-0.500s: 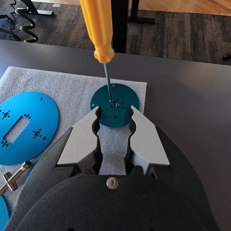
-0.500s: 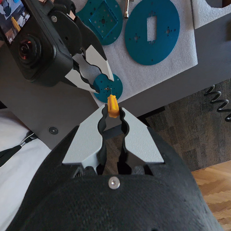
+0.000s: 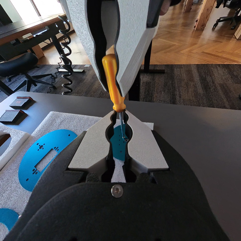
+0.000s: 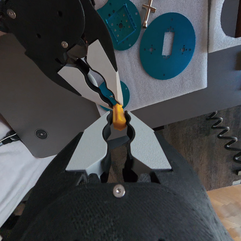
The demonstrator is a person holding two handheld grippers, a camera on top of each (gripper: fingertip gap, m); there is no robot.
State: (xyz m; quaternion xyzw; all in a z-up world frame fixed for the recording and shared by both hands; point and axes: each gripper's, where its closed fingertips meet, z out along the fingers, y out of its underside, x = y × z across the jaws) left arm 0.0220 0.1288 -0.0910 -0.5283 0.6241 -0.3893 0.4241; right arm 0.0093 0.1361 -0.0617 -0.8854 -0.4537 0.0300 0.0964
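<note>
A screwdriver with an orange handle (image 3: 111, 80) stands nearly upright, its tip on a small blue disc (image 3: 118, 146) beside a small screw (image 3: 126, 139). My right gripper (image 3: 114, 91) comes down from above and is shut on the handle; in its own view the gripper (image 4: 118, 113) clamps the handle's end (image 4: 118, 120). My left gripper (image 3: 119, 111) is closed around the metal shaft just under the handle's collar. In the right wrist view the left gripper (image 4: 115, 105) reaches over the disc (image 4: 125, 95), which lies near the corner of a white foam sheet (image 4: 143, 91).
On the foam lie a large blue oval plate (image 4: 166, 45), a round blue plate with a square frame (image 4: 121, 24) and a metal cross wrench (image 4: 148, 13). Two small black boxes (image 3: 20, 101) sit on the dark table (image 3: 182, 130). A coiled cable (image 3: 65, 58) hangs beyond the edge. Both grippers' tips are close together, under 4 cm apart.
My left gripper has lifted off the disc's sides, tilted up, and closed around the screwdriver shaft. The right gripper still holds the handle, tip on the disc.
</note>
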